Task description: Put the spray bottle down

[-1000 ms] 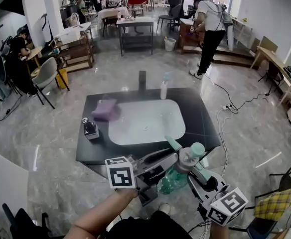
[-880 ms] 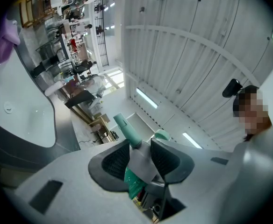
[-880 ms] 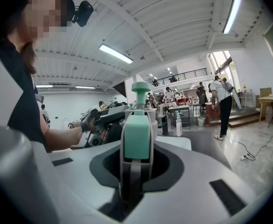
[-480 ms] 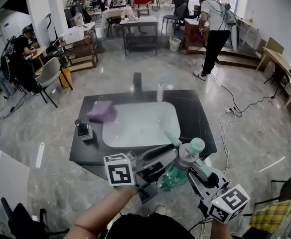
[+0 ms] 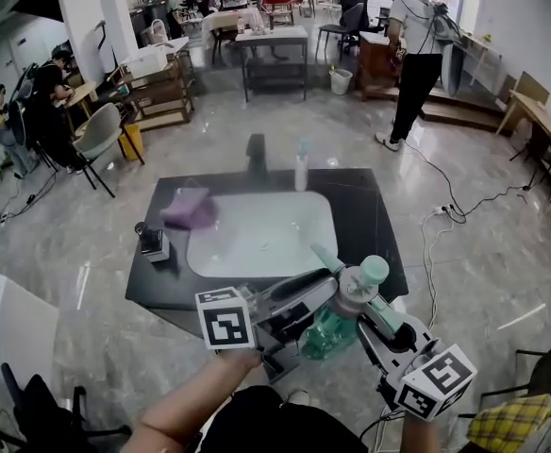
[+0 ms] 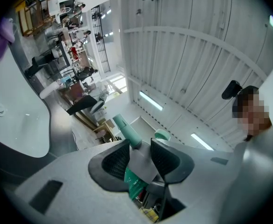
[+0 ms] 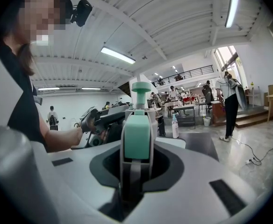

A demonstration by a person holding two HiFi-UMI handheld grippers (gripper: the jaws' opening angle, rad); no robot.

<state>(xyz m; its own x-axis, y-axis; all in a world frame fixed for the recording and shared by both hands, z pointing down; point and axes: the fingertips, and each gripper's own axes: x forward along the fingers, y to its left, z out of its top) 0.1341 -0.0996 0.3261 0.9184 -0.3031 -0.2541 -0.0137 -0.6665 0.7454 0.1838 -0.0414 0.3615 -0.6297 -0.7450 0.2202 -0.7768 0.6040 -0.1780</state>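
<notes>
Still holding the spray bottle [image 5: 330, 330] in the air, tilted, green body low, teal nozzle aimed toward the sink [image 5: 261, 239]. From the head view, overlapping the near right edge of the black worktop [image 5: 370, 217] without resting on it. Gripped from two sides. On the left, left gripper [image 5: 325, 293] with jaws closed on the grey part just under the nozzle, one pad pressed to each side of it in the left gripper view. On the right, right gripper [image 5: 365, 302] with jaws closed on the sprayer head from behind, the gap between them filled by the teal block in the right gripper view.

Same double grip as a second ago, with bottle and both marker cubes in nearly the same spot of the head view.

Shifted a little to the left in that view since then: worktop, sink, faucet [image 5: 255, 152] behind the basin, soap bottle [image 5: 301, 170] just right of the faucet, purple cloth [image 5: 189, 208] at the sink's far left corner, and a small dark item [image 5: 151, 242] near the worktop's left edge.

Beyond the worktop, a standing person [image 5: 417, 59] in a white top and dark trousers, now somewhat farther right in frame than before.
</notes>
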